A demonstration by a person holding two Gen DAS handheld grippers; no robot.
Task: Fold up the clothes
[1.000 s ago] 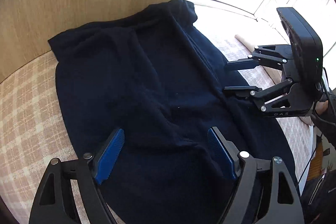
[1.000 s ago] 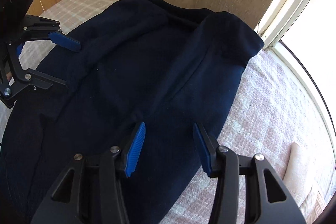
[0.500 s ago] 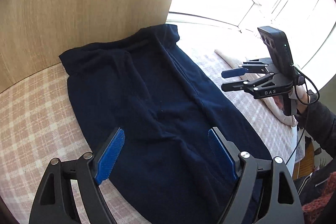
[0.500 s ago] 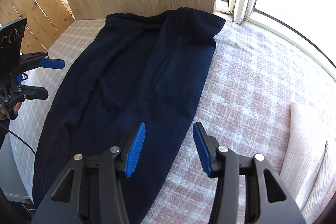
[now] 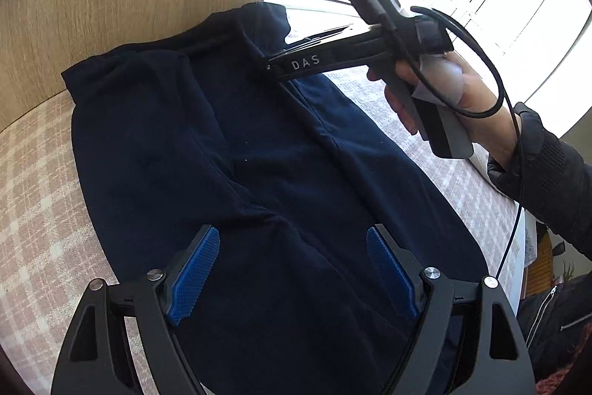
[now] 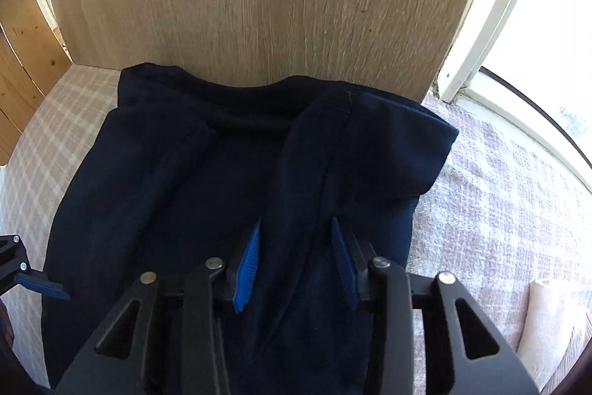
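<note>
On the checked pink bedcover (image 5: 33, 195), hard against the wooden panel (image 6: 259, 6), the navy trousers (image 5: 259, 154) lie spread nearly flat, one part already laid over along their length, with a raised ridge down the middle. By my reading the fold has barely begun: the garment is full length and no crosswise fold shows. The right gripper (image 6: 296, 258) sits low over that ridge near the waistband, its jaws closing with the cloth fold between them, pads not plainly pressing yet. The left gripper (image 5: 292, 269) hovers wide open over the lower part, holding nothing
</note>
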